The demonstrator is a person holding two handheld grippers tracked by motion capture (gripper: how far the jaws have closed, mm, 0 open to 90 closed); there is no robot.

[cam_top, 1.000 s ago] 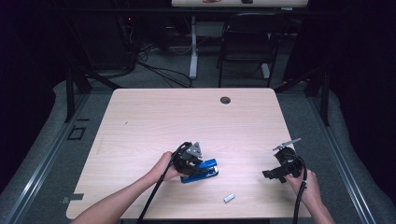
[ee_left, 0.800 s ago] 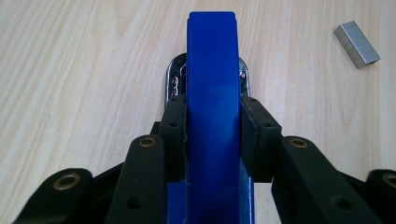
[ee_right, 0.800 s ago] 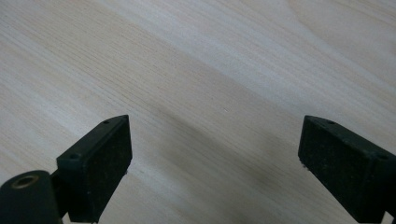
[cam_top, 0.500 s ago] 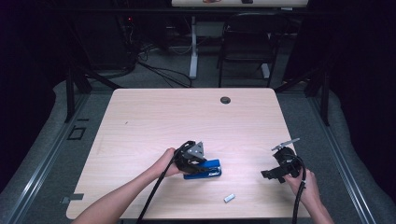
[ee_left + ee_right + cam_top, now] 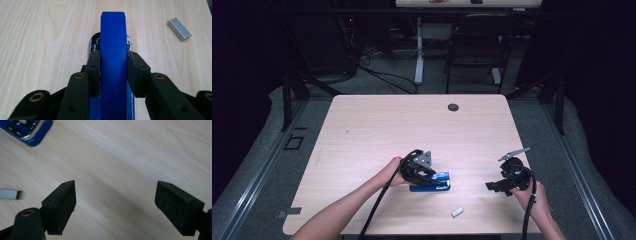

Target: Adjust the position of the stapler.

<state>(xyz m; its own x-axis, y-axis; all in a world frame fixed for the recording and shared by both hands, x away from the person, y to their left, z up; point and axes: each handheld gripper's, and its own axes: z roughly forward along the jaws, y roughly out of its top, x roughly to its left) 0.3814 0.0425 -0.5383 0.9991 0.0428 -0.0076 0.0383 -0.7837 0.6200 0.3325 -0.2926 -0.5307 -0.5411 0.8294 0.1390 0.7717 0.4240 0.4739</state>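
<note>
One light wood-grain table (image 5: 362,150), round grommet hole (image 5: 453,107) at far edge; dark room, chair (image 5: 474,45) behind. Left gripper (image 5: 432,176) clamped on blue stapler (image 5: 113,50) lying on table at near centre. Staple strip (image 5: 457,212) well apart, near front edge. Right gripper (image 5: 115,206) open over bare wood, jaws just been narrowing, nothing between. Stapler turned slightly since earlier frame. No readable writing.

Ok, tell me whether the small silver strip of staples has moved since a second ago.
No. The small silver strip of staples lies in the same spot, just as near the front edge of the light wooden table.
</note>
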